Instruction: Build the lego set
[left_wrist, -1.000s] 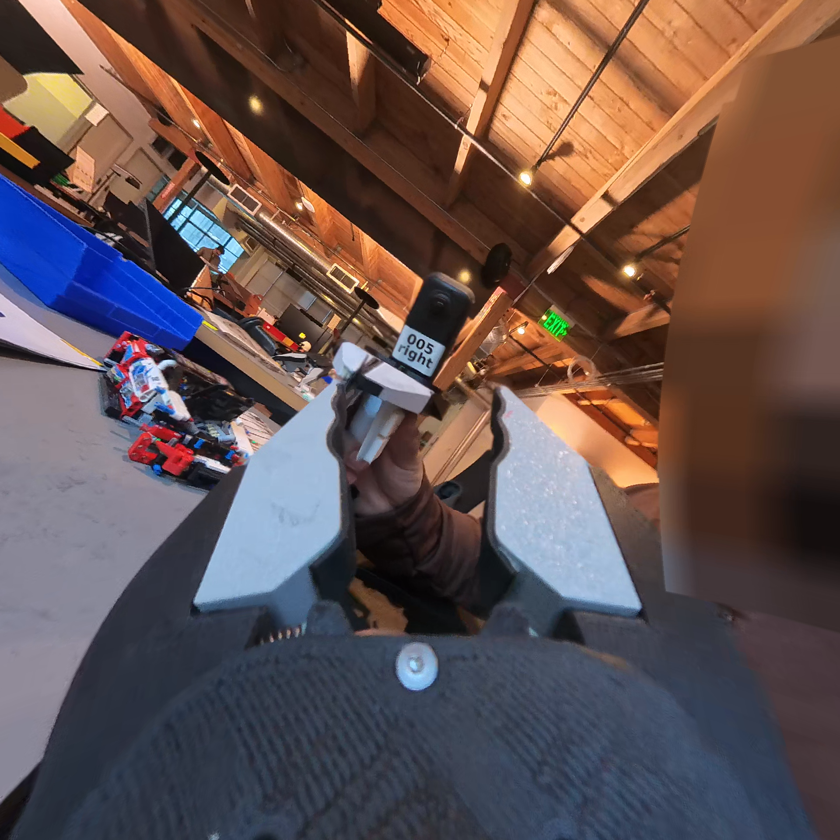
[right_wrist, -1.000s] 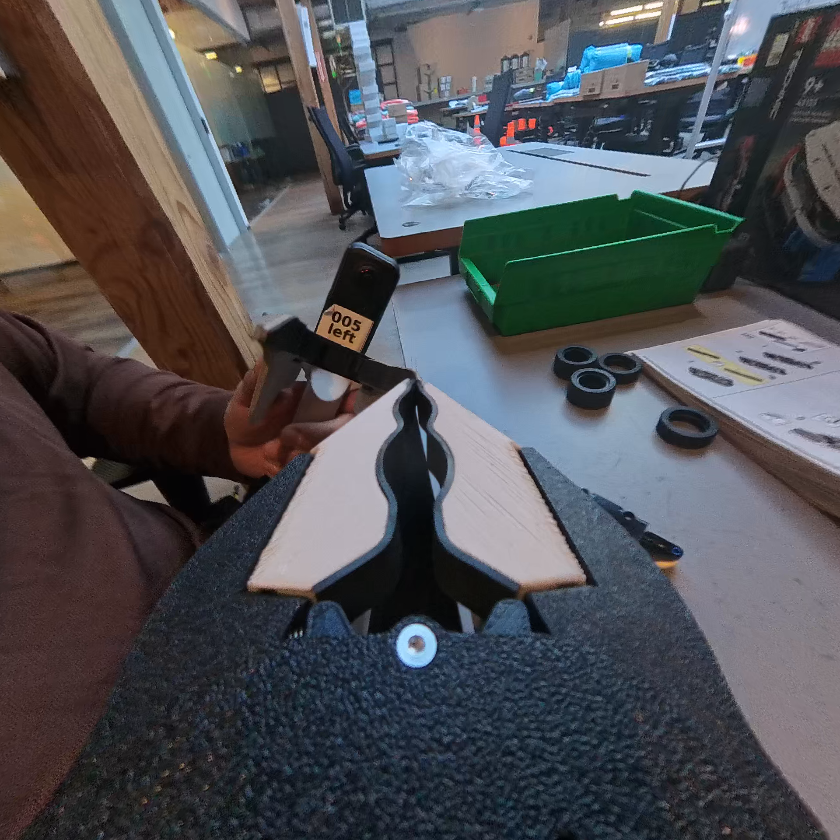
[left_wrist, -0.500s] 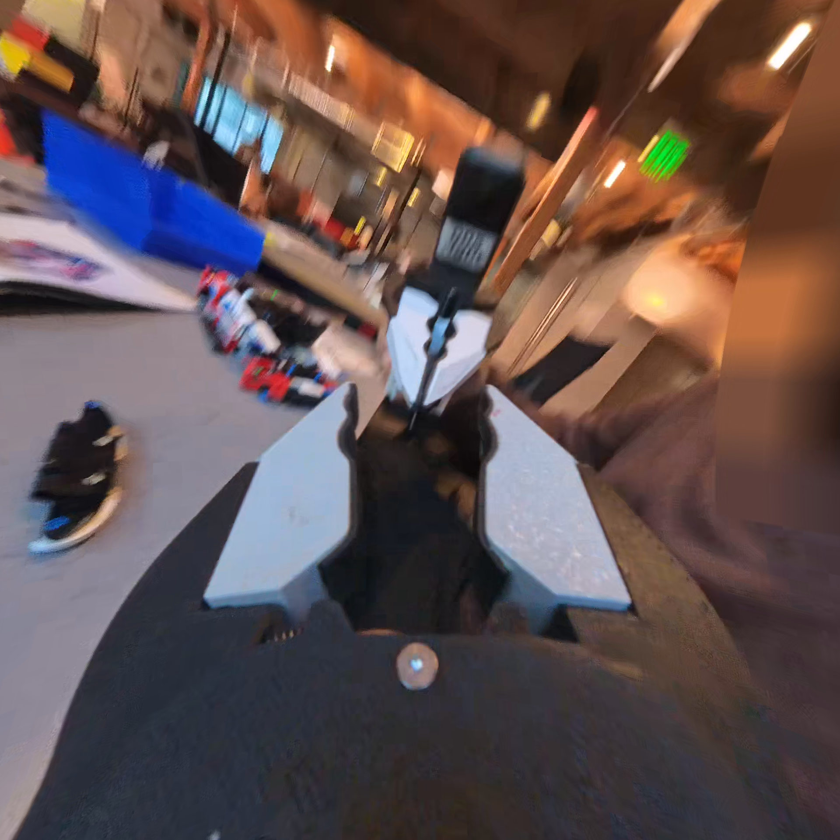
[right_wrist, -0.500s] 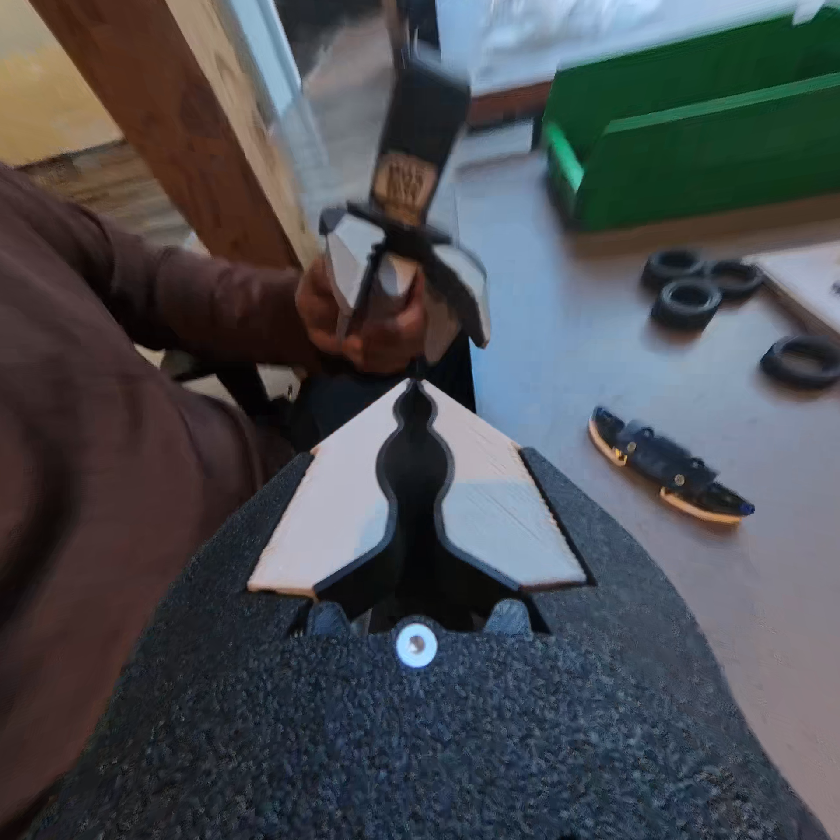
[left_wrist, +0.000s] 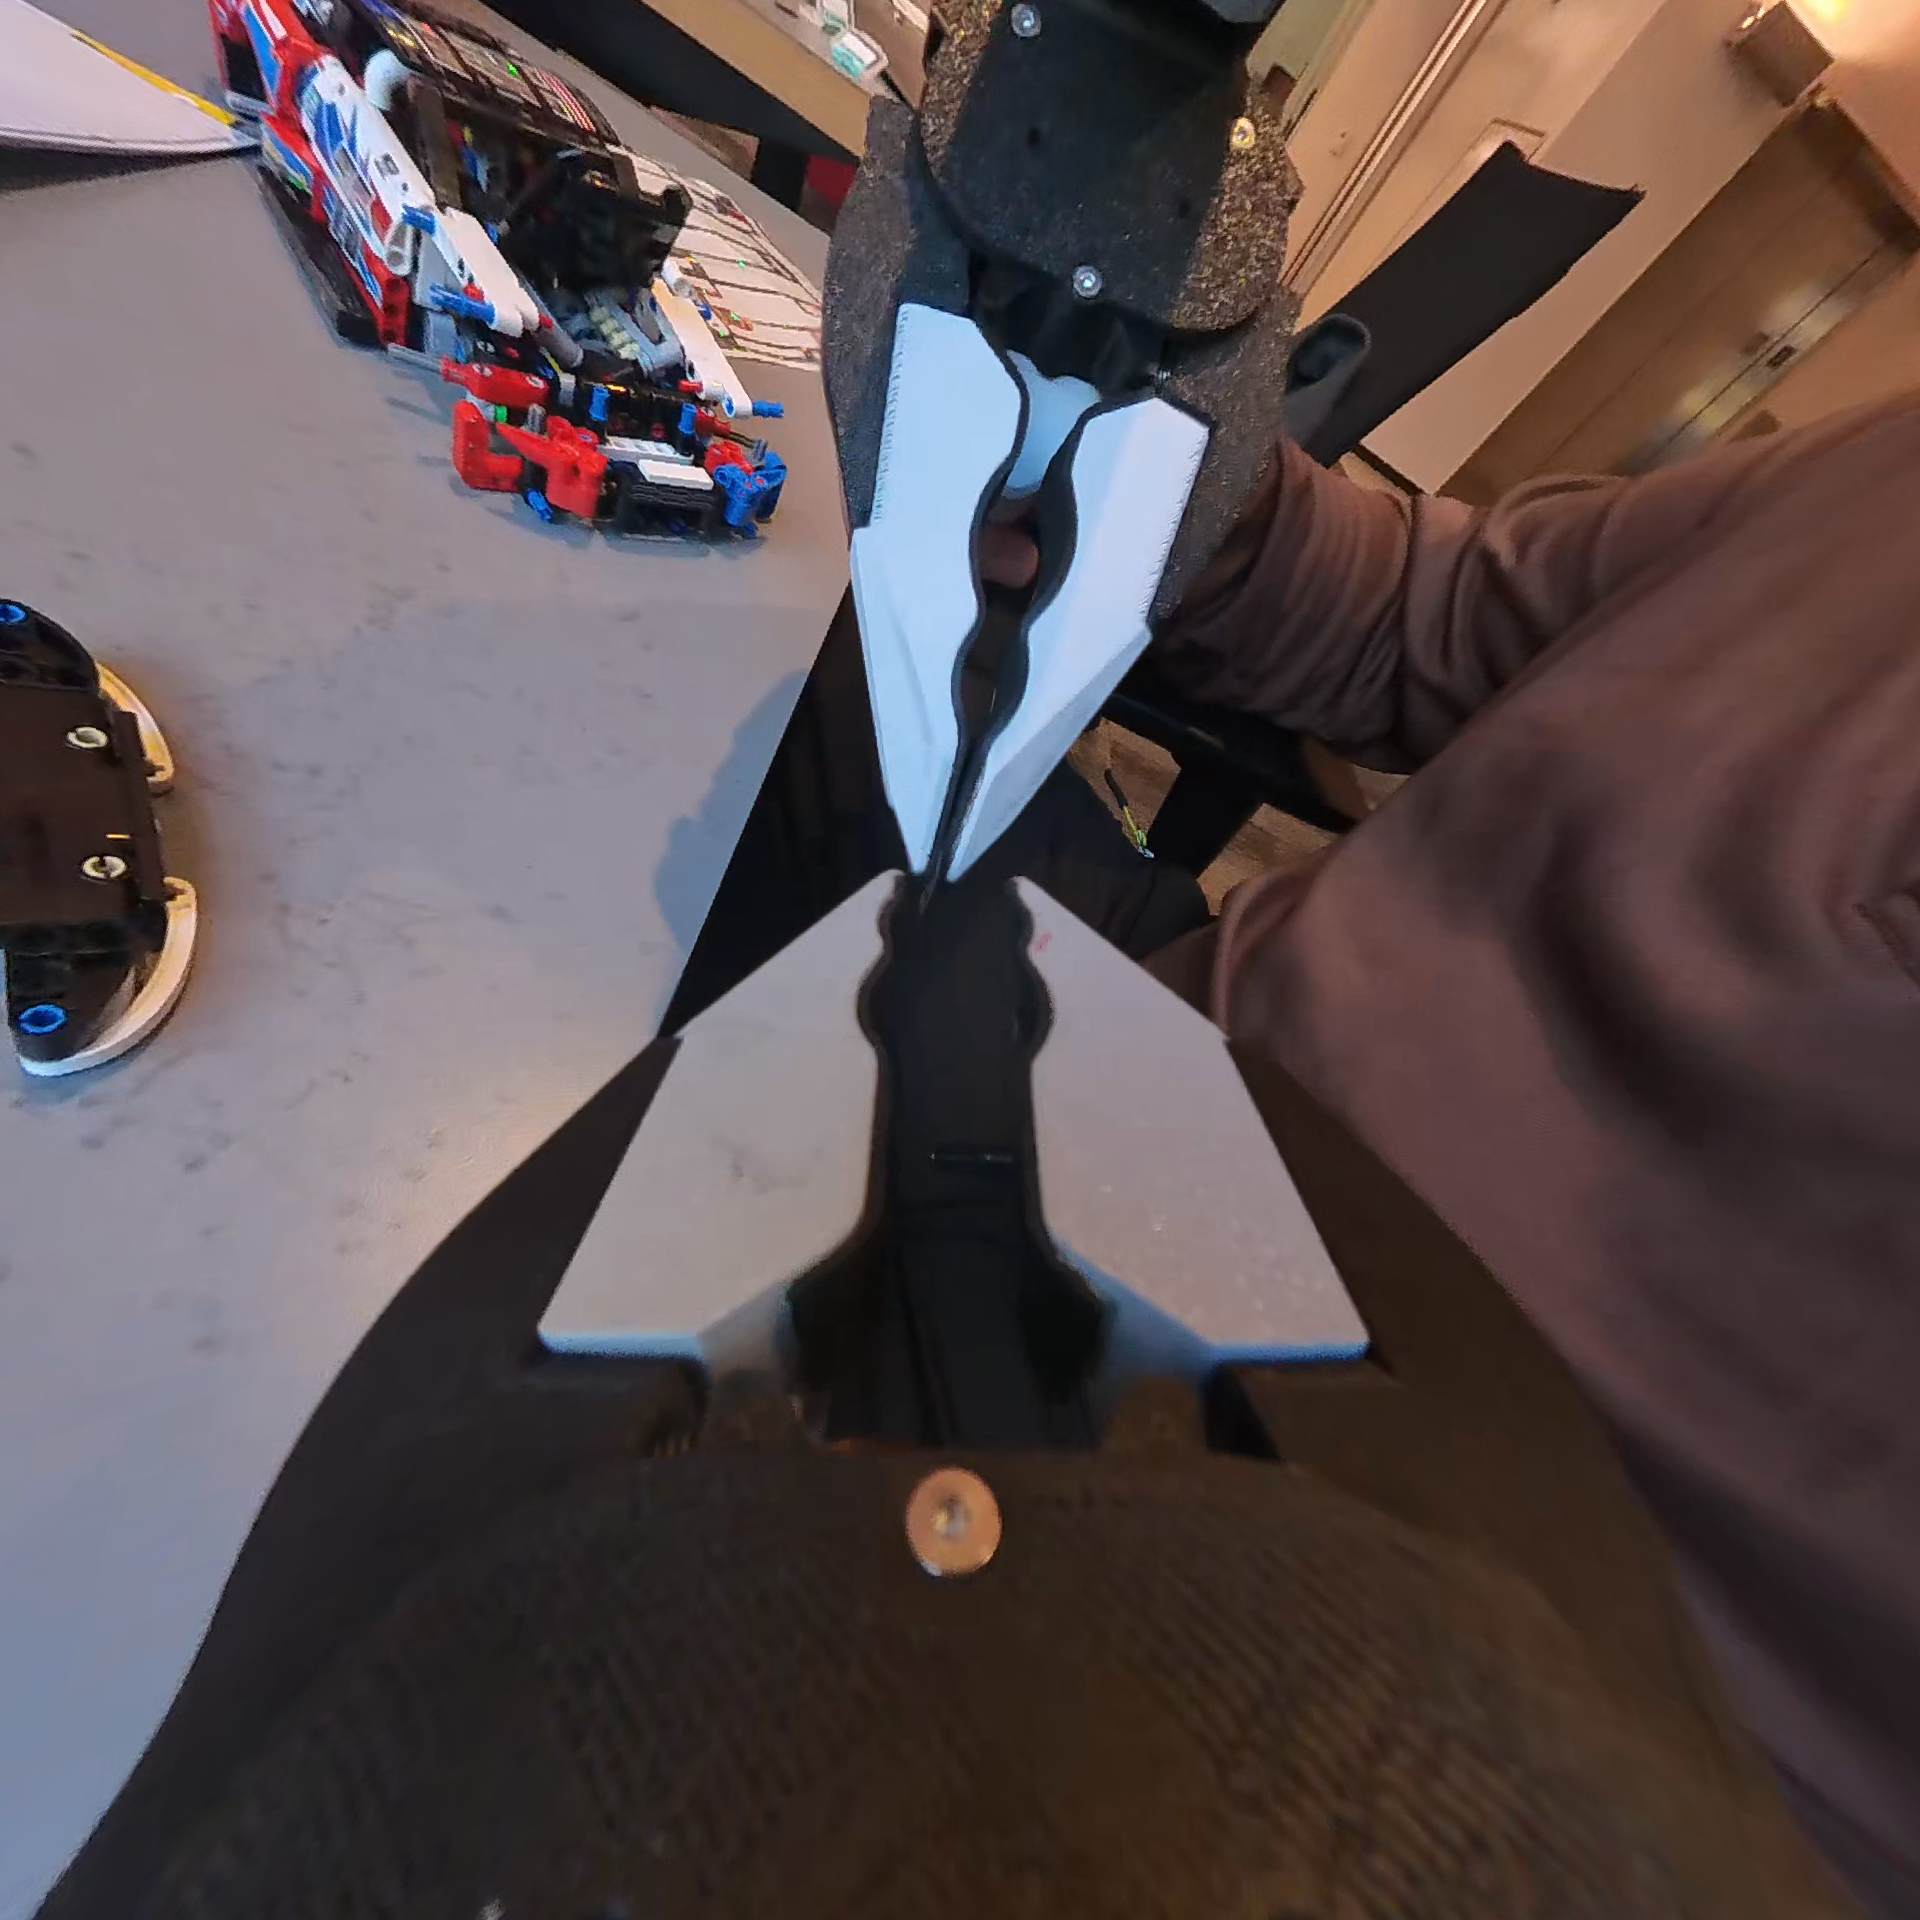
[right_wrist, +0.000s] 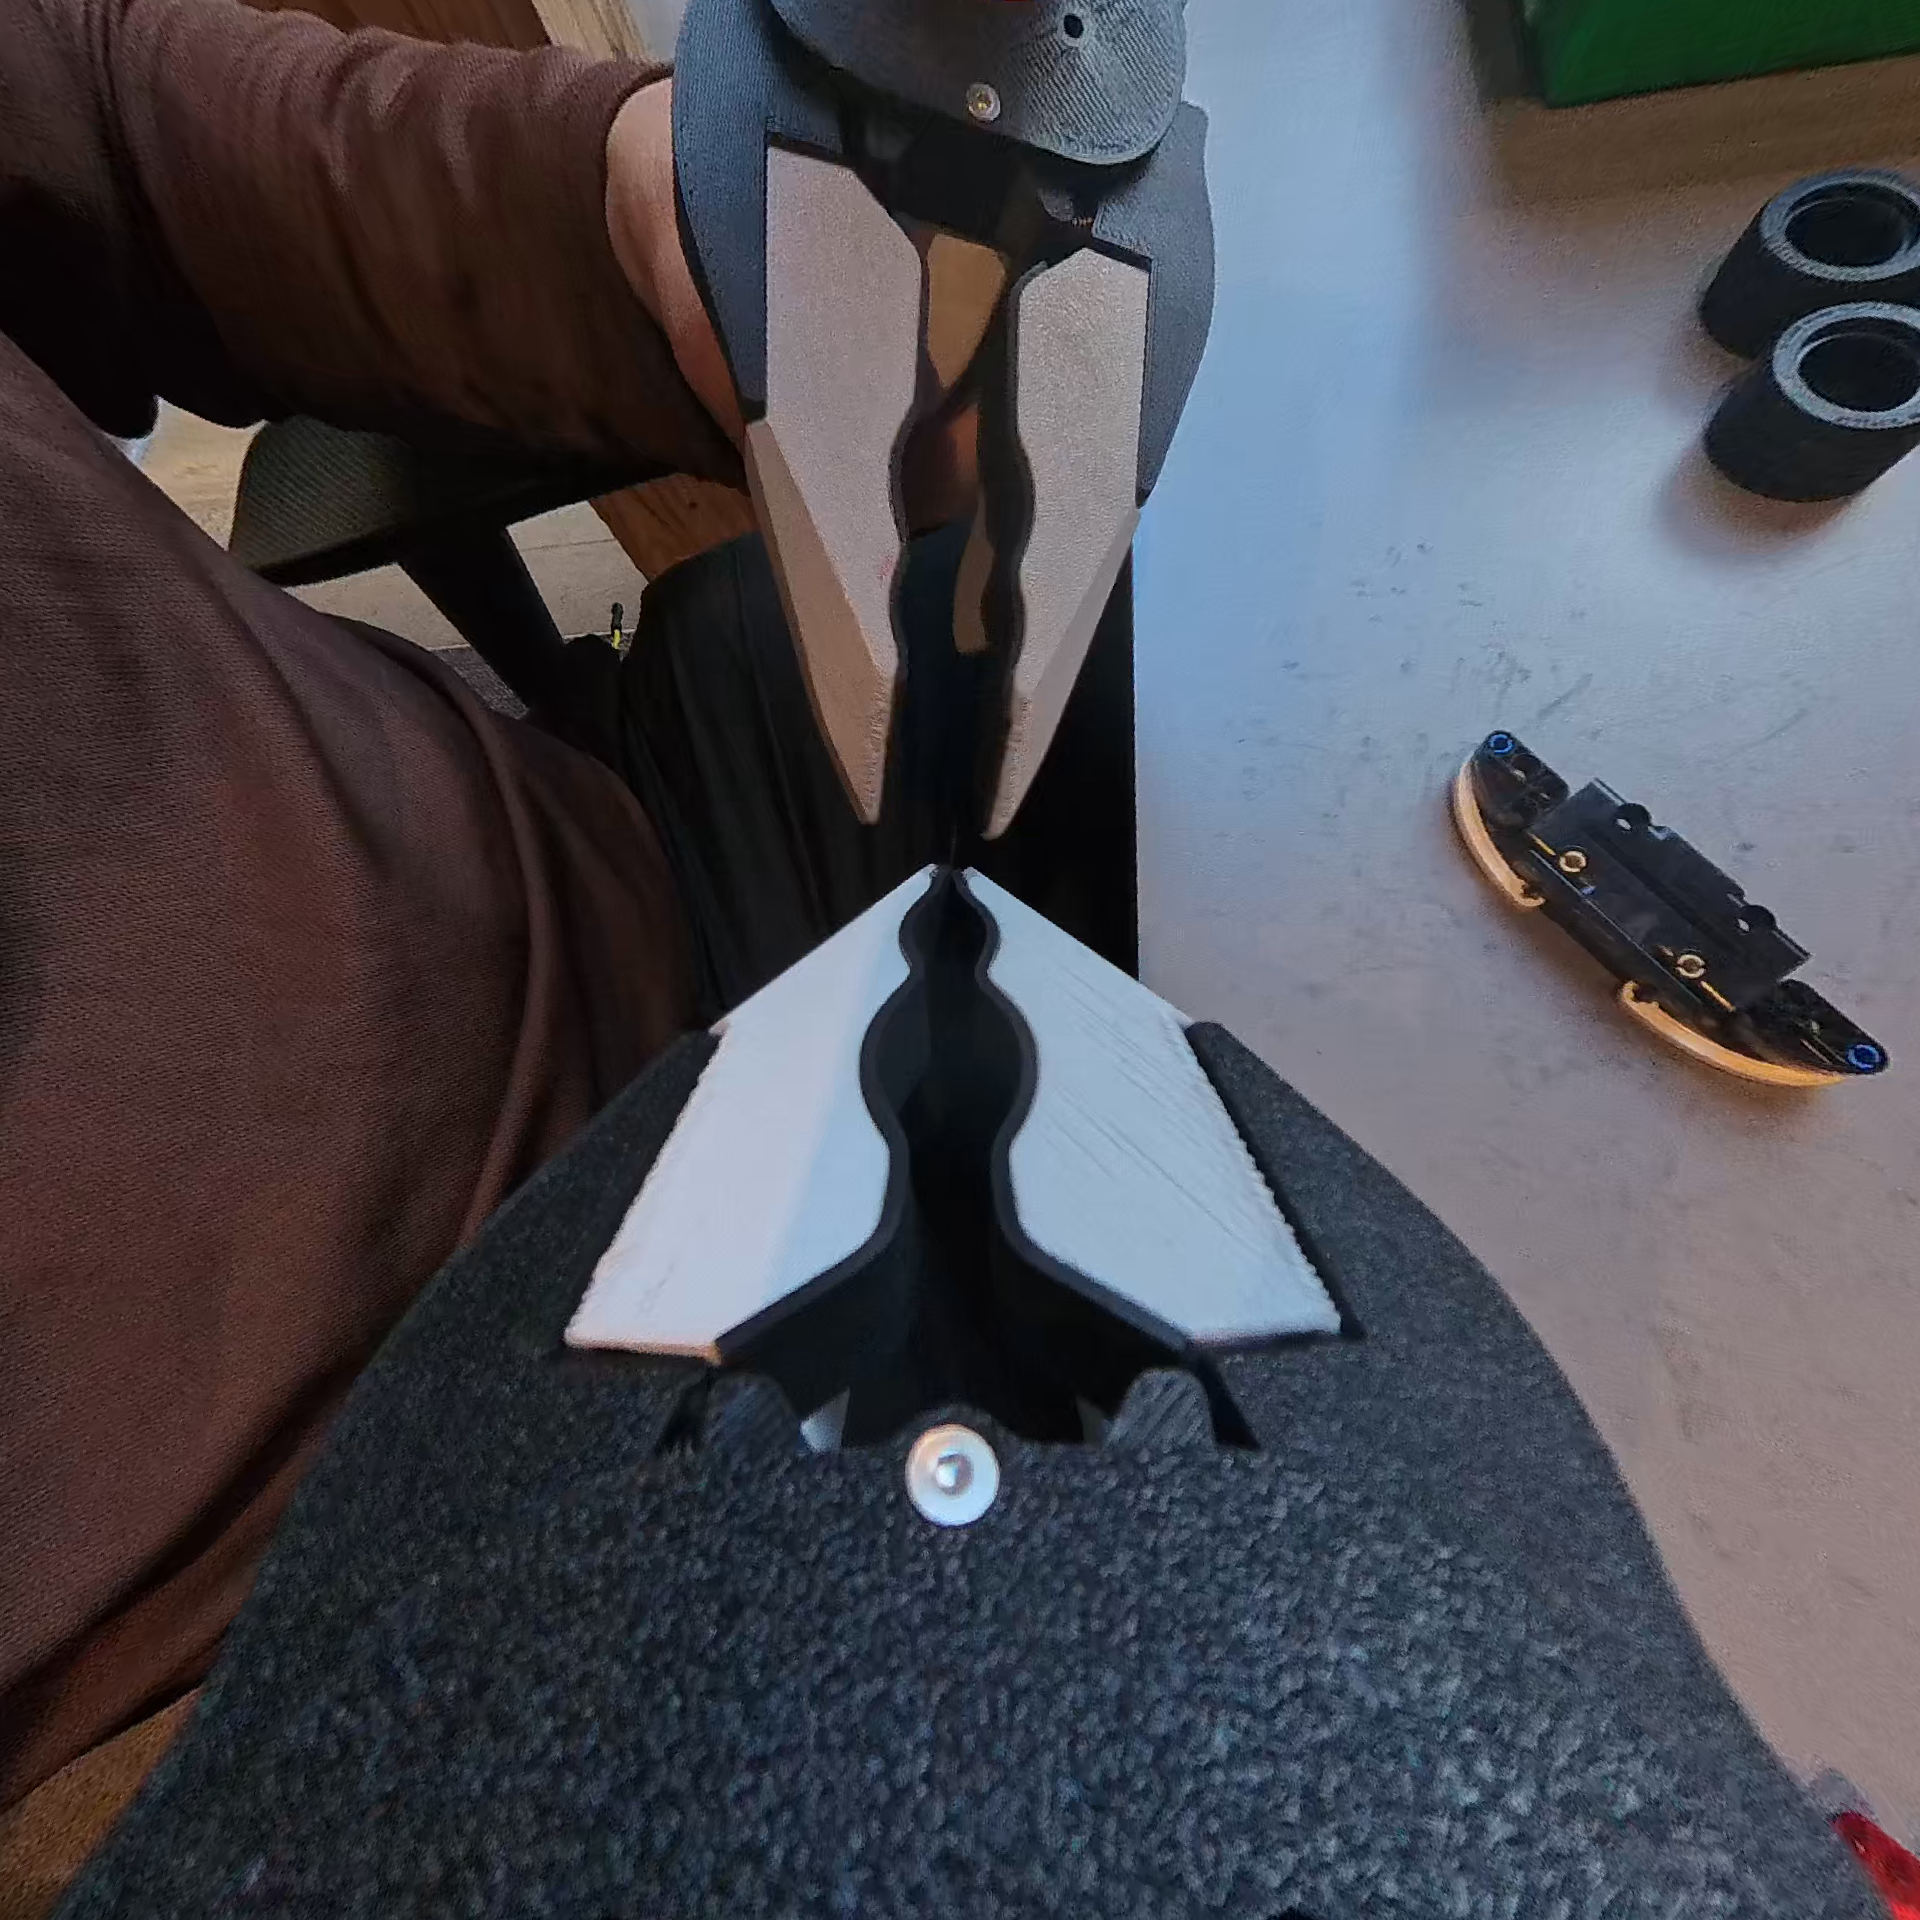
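Left gripper (left_wrist: 951, 883) and right gripper (right_wrist: 948, 871) are held tip to tip just off the edge of the grey surface (left_wrist: 395, 727), in front of a brown sleeve (left_wrist: 1558, 935). Left jaws are narrowly parted at the tips; right jaws are closed together, nothing seen held. The part-built lego car (left_wrist: 499, 281) is seen far back on the surface. A black lego sub-assembly (right_wrist: 1662, 925) lies nearer, beside black tyres (right_wrist: 1818, 332).
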